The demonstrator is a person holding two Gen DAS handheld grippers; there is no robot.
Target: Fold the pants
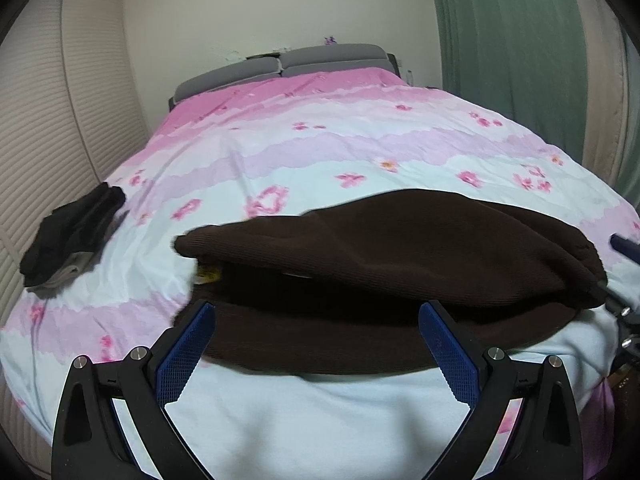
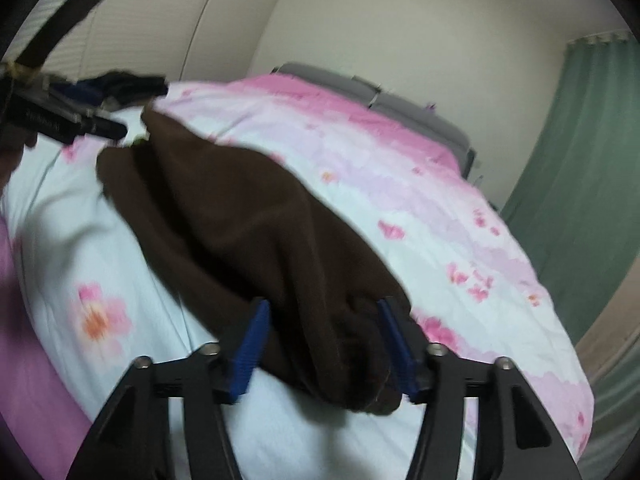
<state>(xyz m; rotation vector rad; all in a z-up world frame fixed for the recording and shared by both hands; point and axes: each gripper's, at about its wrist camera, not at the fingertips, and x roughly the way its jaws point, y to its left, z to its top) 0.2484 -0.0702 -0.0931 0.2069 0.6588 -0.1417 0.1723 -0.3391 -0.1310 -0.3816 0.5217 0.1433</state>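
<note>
step: we fold pants [image 1: 392,248] on bed [image 1: 320,148] | left claw [image 1: 316,344] apart, free to smooth | right claw [image 2: 324,344] apart around cloth end, unclamped

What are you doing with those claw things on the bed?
A person is folding dark brown ribbed pants on the pink flowered bedspread. The pants lie doubled over. The left claw is open in front of them, holding nothing. The right claw is open around one bunched end. A small pile of dark clothes waits nearby.
</note>
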